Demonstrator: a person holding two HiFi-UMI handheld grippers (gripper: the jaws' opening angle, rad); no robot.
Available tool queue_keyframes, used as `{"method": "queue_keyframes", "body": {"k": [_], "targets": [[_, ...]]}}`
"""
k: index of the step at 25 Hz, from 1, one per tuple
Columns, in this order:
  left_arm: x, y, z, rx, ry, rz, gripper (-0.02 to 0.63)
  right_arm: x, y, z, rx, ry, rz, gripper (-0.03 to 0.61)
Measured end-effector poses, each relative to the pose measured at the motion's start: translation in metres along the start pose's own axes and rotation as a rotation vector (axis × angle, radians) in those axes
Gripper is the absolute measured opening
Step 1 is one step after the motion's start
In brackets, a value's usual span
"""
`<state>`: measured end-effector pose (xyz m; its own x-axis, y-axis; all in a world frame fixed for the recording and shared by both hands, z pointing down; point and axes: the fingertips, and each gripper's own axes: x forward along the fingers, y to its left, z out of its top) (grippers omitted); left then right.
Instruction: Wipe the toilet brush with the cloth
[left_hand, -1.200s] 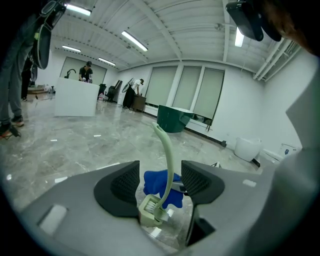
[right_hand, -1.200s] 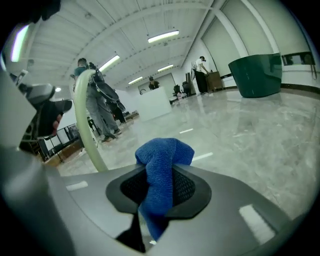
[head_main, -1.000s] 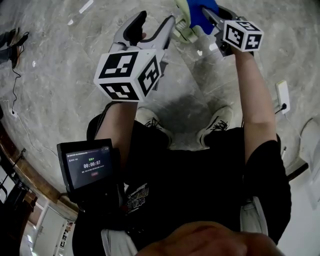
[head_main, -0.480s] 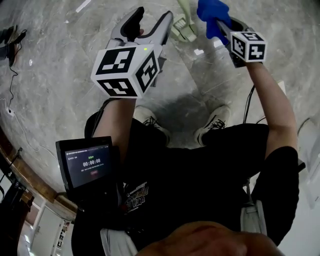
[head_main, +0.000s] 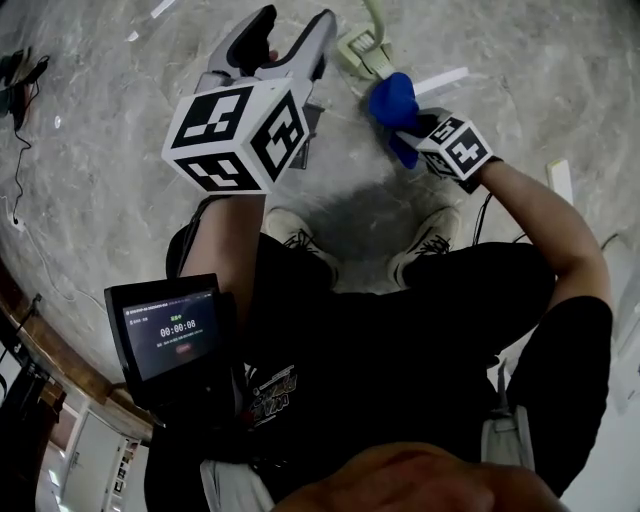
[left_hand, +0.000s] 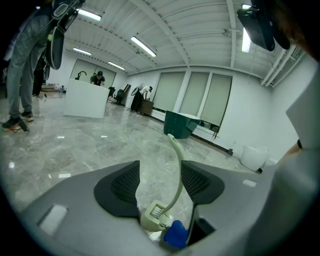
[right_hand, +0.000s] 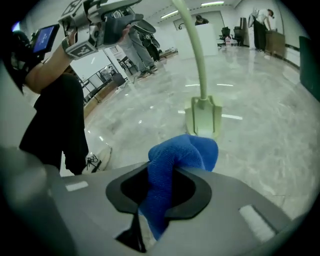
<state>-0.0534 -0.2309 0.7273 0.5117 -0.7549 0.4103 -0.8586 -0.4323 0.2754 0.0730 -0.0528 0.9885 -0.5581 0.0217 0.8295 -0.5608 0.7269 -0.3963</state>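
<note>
Blue cloth (right_hand: 172, 165) is squeezed tight in the right gripper (head_main: 408, 128), just beside the pale green brush (right_hand: 196, 55), which stands in its base (right_hand: 202, 117) on the floor (head_main: 100, 150). I think the cloth should press on the handle and slide along it, while the left gripper (head_main: 292, 35), wide open and empty, steadies the brush. The head view cuts off the handle's top, and the bristles look too small to make out.

Vivid blue for the cloth (right_hand: 175, 160). Pale sage green for the toilet brush (right_hand: 203, 115), handle and base alike. Matte grey with black pads on the left tool (left_hand: 160, 182) and the right tool (right_hand: 160, 190). Black squares on white for the marker cube (head_main: 235, 135). Veined grey marble across the floor (head_main: 100, 150).
</note>
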Motion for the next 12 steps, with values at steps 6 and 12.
{"method": "queue_keyframes", "body": {"k": [6, 12], "targets": [[0.000, 0.001, -0.002, -0.016, 0.004, 0.002, 0.261, 0.054, 0.038, 0.063, 0.196, -0.067, 0.112, 0.091], [-0.004, -0.003, -0.002, -0.009, 0.001, -0.007, 0.261, 0.071, -0.015, 0.105, 0.524, -0.289, -0.083, 0.089]]}}
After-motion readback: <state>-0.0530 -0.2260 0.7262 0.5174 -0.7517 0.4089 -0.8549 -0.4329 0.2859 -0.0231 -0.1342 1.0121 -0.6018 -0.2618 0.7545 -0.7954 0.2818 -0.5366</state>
